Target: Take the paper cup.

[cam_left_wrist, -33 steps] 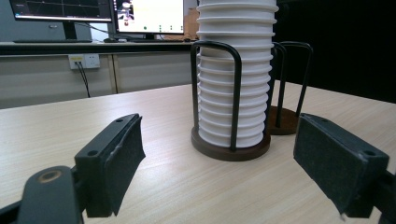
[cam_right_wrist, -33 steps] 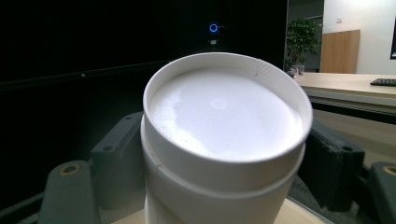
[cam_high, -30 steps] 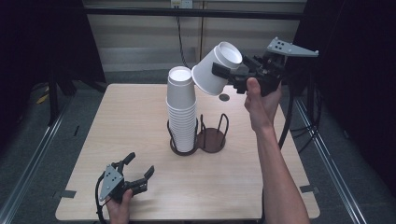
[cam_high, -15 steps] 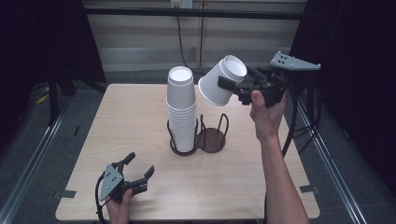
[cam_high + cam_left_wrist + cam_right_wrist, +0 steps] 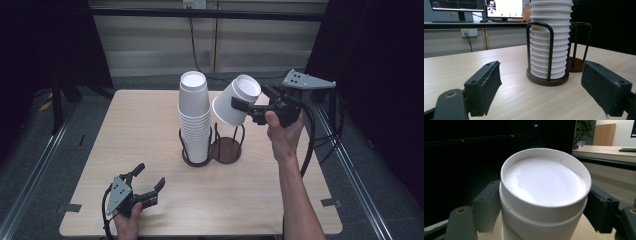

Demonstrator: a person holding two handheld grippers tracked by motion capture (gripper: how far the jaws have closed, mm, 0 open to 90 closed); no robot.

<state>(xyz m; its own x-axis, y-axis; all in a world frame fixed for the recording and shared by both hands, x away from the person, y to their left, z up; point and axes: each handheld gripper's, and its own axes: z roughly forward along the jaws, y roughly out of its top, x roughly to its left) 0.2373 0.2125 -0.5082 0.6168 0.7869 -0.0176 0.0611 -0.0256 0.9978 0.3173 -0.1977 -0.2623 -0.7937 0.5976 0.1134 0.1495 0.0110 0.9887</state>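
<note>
A tall stack of white paper cups (image 5: pixel 194 120) stands bottom-up in the left ring of a dark wire cup holder (image 5: pixel 227 150). My right gripper (image 5: pixel 242 102) is shut on a single white cup (image 5: pixel 226 111), tilted with its bottom up and toward the gripper, above the holder's empty right ring. In the right gripper view the white cup (image 5: pixel 544 182) sits between both pads of the right gripper (image 5: pixel 544 210). My left gripper (image 5: pixel 150 176) rests open near the table's front left corner. The left gripper (image 5: pixel 544 85) has nothing between its jaws and faces the stack (image 5: pixel 550 37) and holder (image 5: pixel 547 80).
The wooden table (image 5: pixel 140 125) has bare surface left of the holder and in front of it. A dark rail and wall run behind the table. Cables trail from the right gripper past the table's right edge.
My right hand has come down with the cup, closer to the empty ring of the holder. The left gripper has stayed where it was.
</note>
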